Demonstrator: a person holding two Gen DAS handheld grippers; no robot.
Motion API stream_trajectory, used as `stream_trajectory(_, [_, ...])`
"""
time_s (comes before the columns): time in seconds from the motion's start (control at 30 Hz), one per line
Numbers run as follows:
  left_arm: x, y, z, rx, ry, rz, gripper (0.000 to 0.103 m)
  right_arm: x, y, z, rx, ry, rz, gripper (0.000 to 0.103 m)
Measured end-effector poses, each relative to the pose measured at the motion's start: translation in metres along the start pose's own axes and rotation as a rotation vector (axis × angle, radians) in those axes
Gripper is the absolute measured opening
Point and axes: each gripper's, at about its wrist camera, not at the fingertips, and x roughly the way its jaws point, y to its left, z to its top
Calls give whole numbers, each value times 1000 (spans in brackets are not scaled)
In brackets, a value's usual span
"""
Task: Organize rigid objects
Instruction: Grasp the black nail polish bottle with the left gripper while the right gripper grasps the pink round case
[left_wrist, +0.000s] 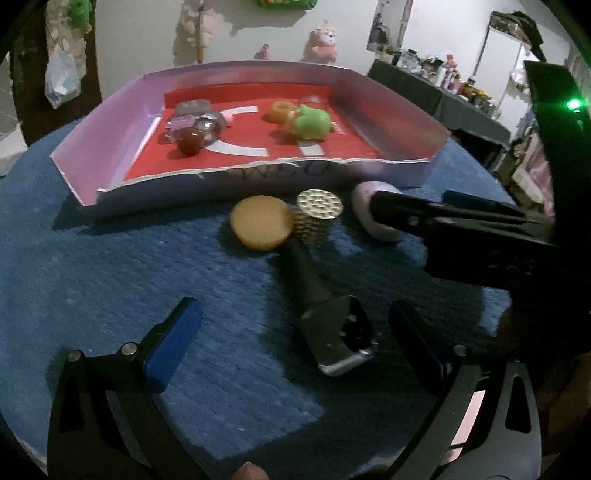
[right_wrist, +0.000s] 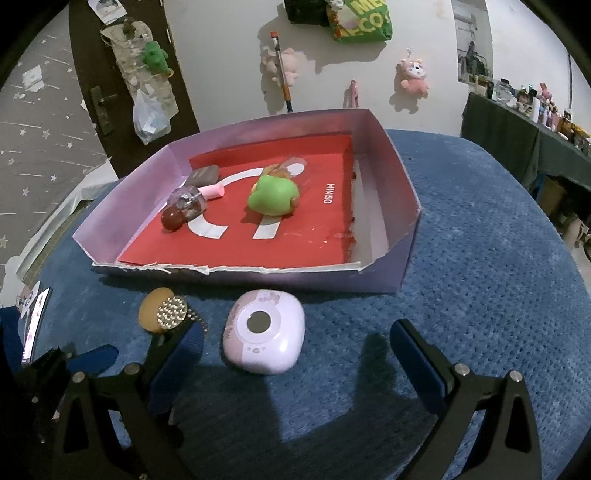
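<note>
Both claws wide, empty. Left claw (left_wrist: 295, 332) straddles black-handled metal-headed tool (left_wrist: 317, 266) on blue carpeted surface (left_wrist: 110, 258). Right claw (right_wrist: 299, 354) over lilac rounded plastic case (right_wrist: 264, 341), near purple cardboard tray (right_wrist: 402, 258).

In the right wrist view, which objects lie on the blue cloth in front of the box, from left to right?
Round tan disc → studded metal head of the dark-handled tool → lilac rounded case.
</note>
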Motion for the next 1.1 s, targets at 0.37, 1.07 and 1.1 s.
stream_trajectory(0.37, [-6,68,3,-107,-32,121,103,9,9,-6,-38,16,-16,95])
stream_trajectory(1.07, [-11,53,4,-41,-75,92,35,8,24,-9,-77,38,-8,52])
stream_trajectory(1.1, [-12,53,4,-43,-75,89,34,7,24,-9,-76,39,-2,52])
